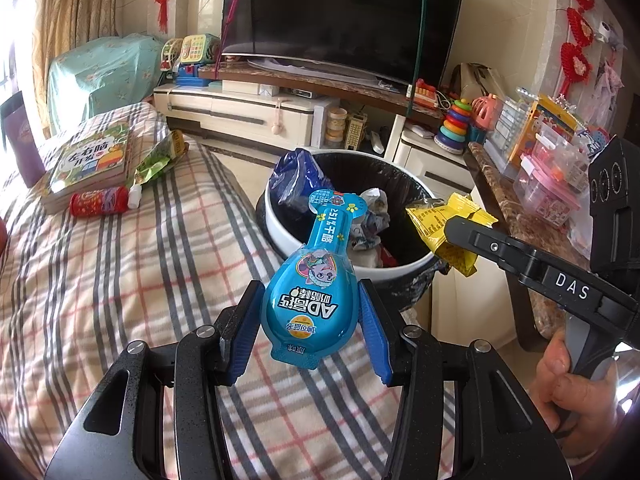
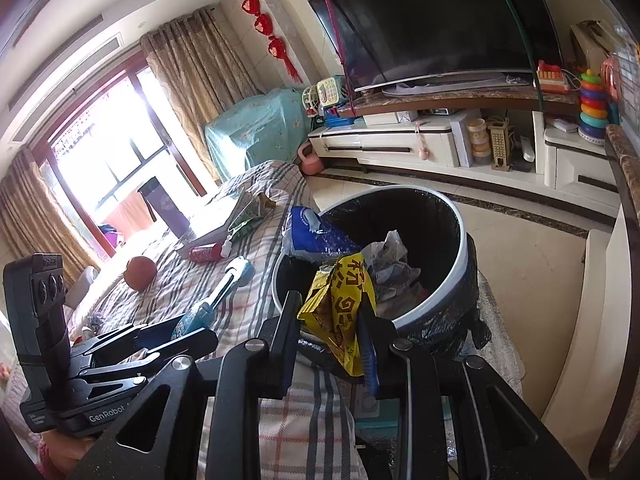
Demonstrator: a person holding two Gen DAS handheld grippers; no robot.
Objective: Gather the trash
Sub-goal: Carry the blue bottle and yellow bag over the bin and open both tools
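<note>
Bin rim (image 1: 280, 236) at my twelve o'clock, left gripper (image 1: 308, 308) clamped on blue wrapper (image 1: 312, 280), right gripper (image 2: 332, 320) clamped on yellow packet (image 2: 340, 312), open floor (image 2: 520, 240) at two o'clock.

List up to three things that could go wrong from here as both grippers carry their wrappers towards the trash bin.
1. The blue snack package sits between the left gripper pads by its bulbous end only; it may slip and land on the plaid blanket.
2. The blue bag overhangs the trash bin rim and could deflect a drop.
3. The yellow wrapper in the right gripper hangs near the rim, so releasing now might miss.
</note>
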